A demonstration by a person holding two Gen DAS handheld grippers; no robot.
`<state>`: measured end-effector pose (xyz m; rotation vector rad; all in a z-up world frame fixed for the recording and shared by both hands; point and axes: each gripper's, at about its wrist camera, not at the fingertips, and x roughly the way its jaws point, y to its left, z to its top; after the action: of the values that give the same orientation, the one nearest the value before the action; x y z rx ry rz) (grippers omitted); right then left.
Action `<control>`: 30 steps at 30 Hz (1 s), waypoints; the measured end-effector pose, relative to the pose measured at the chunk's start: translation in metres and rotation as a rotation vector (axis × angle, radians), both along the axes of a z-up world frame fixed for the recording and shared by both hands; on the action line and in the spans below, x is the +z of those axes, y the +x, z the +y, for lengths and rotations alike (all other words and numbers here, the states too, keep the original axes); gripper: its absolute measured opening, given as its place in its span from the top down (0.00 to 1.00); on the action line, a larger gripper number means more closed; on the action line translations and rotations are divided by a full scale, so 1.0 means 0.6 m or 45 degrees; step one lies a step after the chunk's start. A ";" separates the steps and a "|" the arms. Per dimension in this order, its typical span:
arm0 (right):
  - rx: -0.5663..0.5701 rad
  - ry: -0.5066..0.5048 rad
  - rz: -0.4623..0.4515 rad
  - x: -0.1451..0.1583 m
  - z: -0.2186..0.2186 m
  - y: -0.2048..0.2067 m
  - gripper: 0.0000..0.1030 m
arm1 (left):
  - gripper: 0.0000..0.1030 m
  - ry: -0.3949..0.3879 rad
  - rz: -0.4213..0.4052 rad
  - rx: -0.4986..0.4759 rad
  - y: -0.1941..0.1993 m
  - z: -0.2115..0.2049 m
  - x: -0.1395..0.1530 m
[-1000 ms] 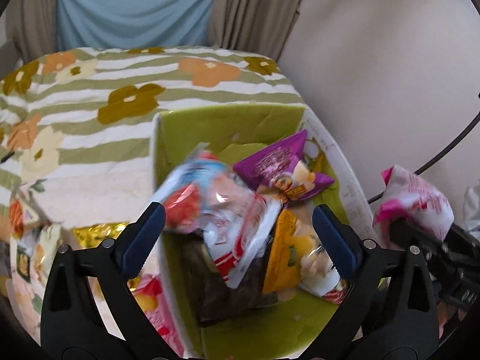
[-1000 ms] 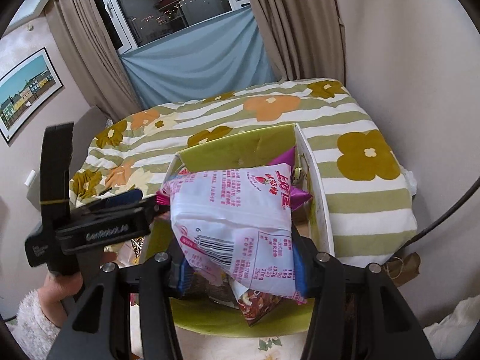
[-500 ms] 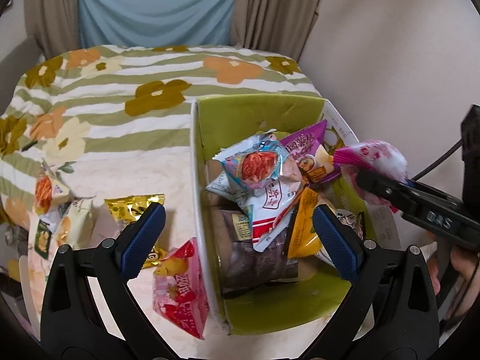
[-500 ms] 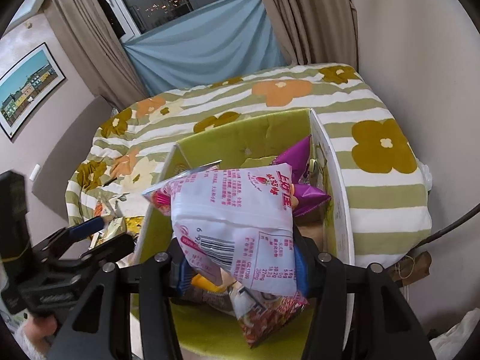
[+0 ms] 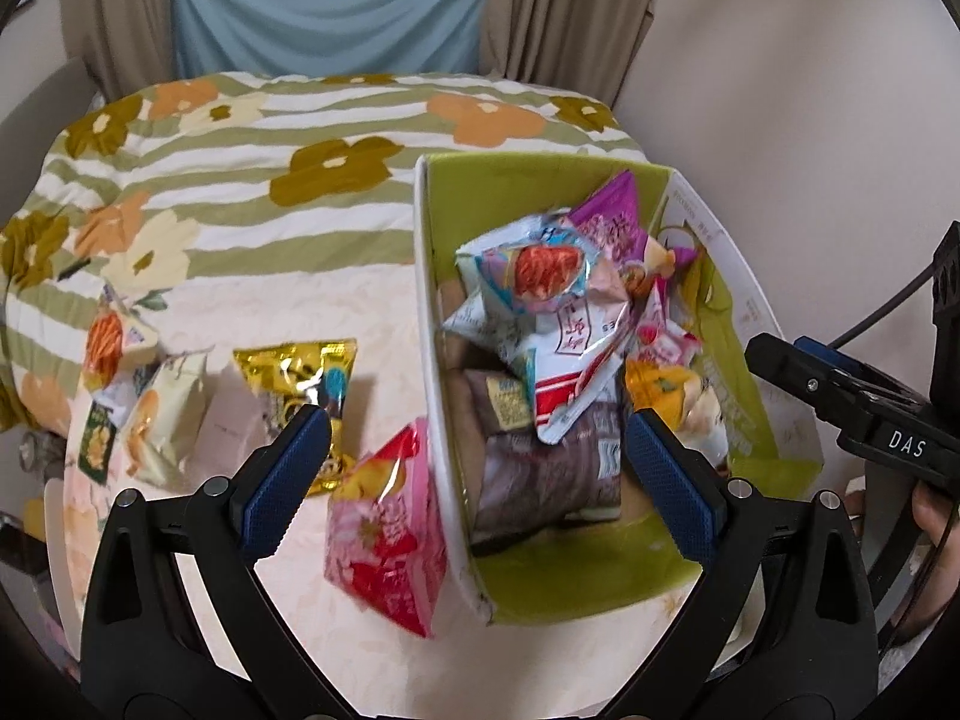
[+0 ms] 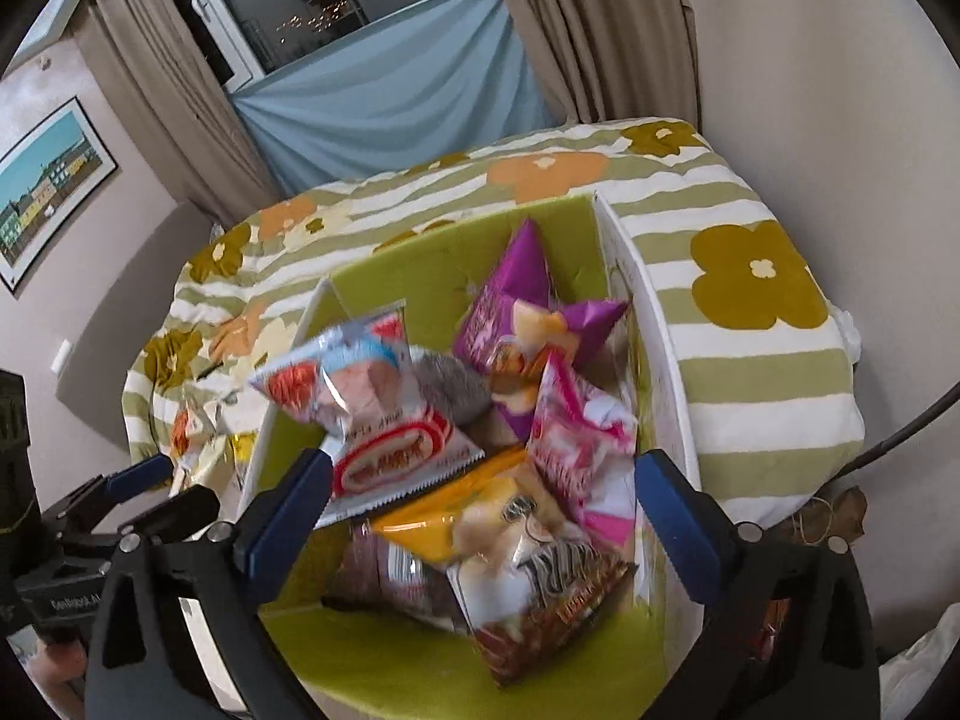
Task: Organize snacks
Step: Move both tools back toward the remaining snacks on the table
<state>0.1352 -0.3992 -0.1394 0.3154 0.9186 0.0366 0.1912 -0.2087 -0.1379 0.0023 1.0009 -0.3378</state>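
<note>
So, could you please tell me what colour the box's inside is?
Lime green, clearest in the right wrist view.

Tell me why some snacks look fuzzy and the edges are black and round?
Left wrist view: the pink bag beside the box is smeared by motion blur, and the gold bag shows glare. Right wrist view: the white-and-pink bag in the box is blurred. Both views: the fisheye lens bends the picture and leaves dark corners.
</note>
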 end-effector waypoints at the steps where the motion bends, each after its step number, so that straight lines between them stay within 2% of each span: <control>1: 0.004 -0.005 0.000 0.000 0.002 -0.002 0.03 | 0.05 -0.002 0.001 0.002 -0.003 0.002 0.000; 11: 0.063 -0.006 -0.018 0.034 0.036 -0.024 0.03 | 0.05 0.001 -0.048 0.033 -0.033 0.047 0.040; 15: 0.091 -0.039 -0.082 0.060 0.063 -0.039 0.03 | 0.05 -0.006 -0.080 0.074 -0.051 0.089 0.059; 23: 0.119 -0.080 -0.166 0.113 0.163 -0.051 0.03 | 0.05 -0.024 -0.130 0.145 -0.065 0.221 0.085; 30: 0.107 -0.082 -0.170 0.123 0.277 -0.034 0.03 | 0.05 -0.002 -0.178 0.154 -0.056 0.352 0.101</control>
<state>0.1145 -0.2327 -0.0658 0.2121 0.7982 0.1043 0.1578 0.0022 -0.0775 -0.0354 0.8586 -0.2244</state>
